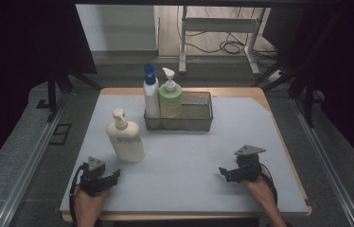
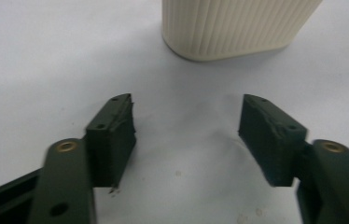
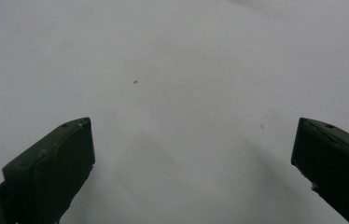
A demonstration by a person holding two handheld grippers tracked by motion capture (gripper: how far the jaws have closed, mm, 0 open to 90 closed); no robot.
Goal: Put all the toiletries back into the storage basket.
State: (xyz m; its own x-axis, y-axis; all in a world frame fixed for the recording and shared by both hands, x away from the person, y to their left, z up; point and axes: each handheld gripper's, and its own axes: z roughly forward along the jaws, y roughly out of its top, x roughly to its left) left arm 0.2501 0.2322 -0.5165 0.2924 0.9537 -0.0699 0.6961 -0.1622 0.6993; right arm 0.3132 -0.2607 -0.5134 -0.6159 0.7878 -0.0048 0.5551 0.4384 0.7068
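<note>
Grey mat is covering the desk (image 1: 189, 189), floor and cables showing behind. Left tool (image 1: 111, 177) is sitting near the front left corner, jaws partly apart with nothing between them, bare mat showing in the gap in the left gripper view. Cream bottle (image 1: 125, 139) is standing upright just beyond it, not touching; its ribbed base (image 2: 235, 28) is looming ahead of the jaws. Right tool (image 1: 227, 172) is resting low at the front right, jaws gaping wide over plain mat. Farther back, a mesh basket (image 1: 199, 111) is holding a blue-capped bottle (image 1: 151, 94) and a green bottle (image 1: 170, 97) at its left end.
</note>
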